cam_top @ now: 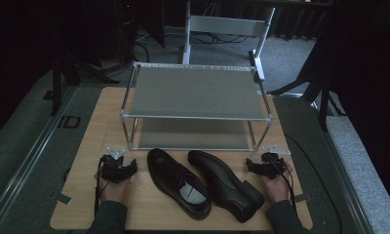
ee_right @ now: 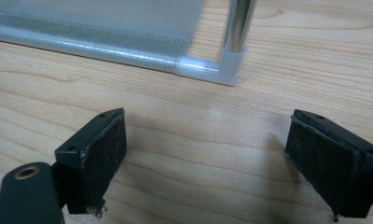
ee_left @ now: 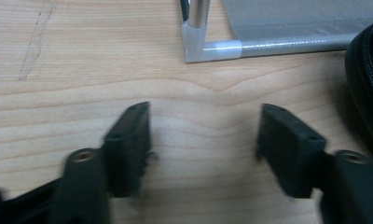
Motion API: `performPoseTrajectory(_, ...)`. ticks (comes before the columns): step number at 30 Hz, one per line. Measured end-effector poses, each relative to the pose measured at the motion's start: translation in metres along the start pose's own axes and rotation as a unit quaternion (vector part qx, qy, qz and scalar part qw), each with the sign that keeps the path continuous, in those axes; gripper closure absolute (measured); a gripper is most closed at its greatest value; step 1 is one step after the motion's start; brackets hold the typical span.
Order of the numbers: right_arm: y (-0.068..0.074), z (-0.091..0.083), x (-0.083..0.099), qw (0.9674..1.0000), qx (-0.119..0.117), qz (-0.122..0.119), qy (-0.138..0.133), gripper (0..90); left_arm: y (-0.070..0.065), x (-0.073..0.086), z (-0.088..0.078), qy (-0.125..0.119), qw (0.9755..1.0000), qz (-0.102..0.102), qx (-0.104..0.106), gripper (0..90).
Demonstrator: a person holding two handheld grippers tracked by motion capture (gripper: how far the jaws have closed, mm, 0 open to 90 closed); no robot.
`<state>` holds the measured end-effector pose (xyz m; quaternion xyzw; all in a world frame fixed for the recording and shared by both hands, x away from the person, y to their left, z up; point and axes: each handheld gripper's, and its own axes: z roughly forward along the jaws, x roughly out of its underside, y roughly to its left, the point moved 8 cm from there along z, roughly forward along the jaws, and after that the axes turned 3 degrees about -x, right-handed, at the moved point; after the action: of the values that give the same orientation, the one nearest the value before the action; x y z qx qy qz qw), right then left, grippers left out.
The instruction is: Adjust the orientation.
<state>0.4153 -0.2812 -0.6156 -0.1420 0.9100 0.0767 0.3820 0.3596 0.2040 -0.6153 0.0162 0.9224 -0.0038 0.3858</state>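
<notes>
Two black leather dress shoes lie side by side on the wooden table, the left shoe (cam_top: 178,183) and the right shoe (cam_top: 227,185), toes pointing away toward a two-shelf metal rack (cam_top: 195,92). My left gripper (cam_top: 119,165) rests on the table left of the shoes, open, with nothing between its jaws (ee_left: 205,126). Its view has the rack's front left corner (ee_left: 196,44) ahead and the edge of a shoe (ee_left: 369,88) at the right. My right gripper (cam_top: 263,165) rests right of the shoes, open and empty (ee_right: 208,135), facing the rack's front right corner (ee_right: 217,70).
The wooden table (cam_top: 95,126) has bare board on either side of the rack and along its front edge. Beyond it are grey carpet, dark stands and cables. A white metal frame (cam_top: 227,24) stands behind the rack.
</notes>
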Motion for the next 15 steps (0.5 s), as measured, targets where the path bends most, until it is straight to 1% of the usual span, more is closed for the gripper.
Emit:
performPoseTrajectory(1,0.0,0.0,0.0,1.0,0.0,0.0,0.0,12.0,0.0,0.0,0.0,0.0,1.0,0.0,0.0,40.8)
performPoseTrajectory(2,0.0,0.0,0.0,1.0,0.001,0.001,0.0,12.0,0.001,0.0,-0.003,0.004,0.9998,-0.011,0.014,41.8)
performPoseTrajectory(3,0.0,0.0,0.0,1.0,0.001,0.001,0.0,12.0,0.001,0.0,-0.003,0.004,0.9998,-0.011,0.014,41.9)
performPoseTrajectory(4,0.0,0.0,0.0,1.0,0.001,0.001,0.0,12.0,0.0,-0.001,-0.005,0.001,0.9998,-0.012,0.018,41.9)
performPoseTrajectory(5,0.0,0.0,0.0,1.0,0.001,0.001,0.0,12.0,-0.001,-0.002,-0.008,-0.002,0.9997,-0.008,0.021,42.0)
performPoseTrajectory(6,0.0,0.0,0.0,1.0,0.001,0.001,0.0,12.0,-0.004,-0.004,-0.014,-0.01,0.9997,-0.001,0.023,42.0)
performPoseTrajectory(7,0.0,0.0,0.0,1.0,0.001,0.001,0.0,12.0,-0.004,-0.004,-0.014,-0.01,0.9997,-0.001,0.023,42.0)
performPoseTrajectory(8,0.0,0.0,0.0,1.0,0.001,0.001,0.0,12.0,-0.01,-0.005,-0.022,-0.018,0.9994,0.006,0.029,42.0)
performPoseTrajectory(9,0.0,0.0,0.0,1.0,0.001,0.001,0.0,12.0,-0.01,-0.005,-0.022,-0.018,0.9994,0.006,0.029,42.0)
performPoseTrajectory(10,0.0,0.0,0.0,1.0,0.001,0.001,0.0,12.0,-0.013,-0.005,-0.027,-0.024,0.9991,0.01,0.033,42.0)
performPoseTrajectory(11,0.0,0.0,0.0,1.0,0.001,0.001,0.0,12.0,-0.016,-0.005,-0.03,-0.026,0.999,0.014,0.034,41.8)
performPoseTrajectory(12,0.0,0.0,0.0,1.0,0.001,0.001,0.0,12.0,-0.023,-0.005,-0.037,-0.027,0.9984,0.026,0.042,41.4)
performPoseTrajectory(13,0.0,0.0,0.0,1.0,0.001,0.001,0.0,12.0,-0.023,-0.005,-0.037,-0.027,0.9984,0.026,0.042,41.1)
performPoseTrajectory(14,0.0,0.0,0.0,1.0,0.001,0.001,0.0,12.0,-0.03,-0.004,-0.044,-0.03,0.9977,0.034,0.052,41.0)
performPoseTrajectory(15,0.0,0.0,0.0,1.0,0.001,0.001,0.0,12.0,-0.03,-0.004,-0.044,-0.03,0.9977,0.034,0.052,40.7)
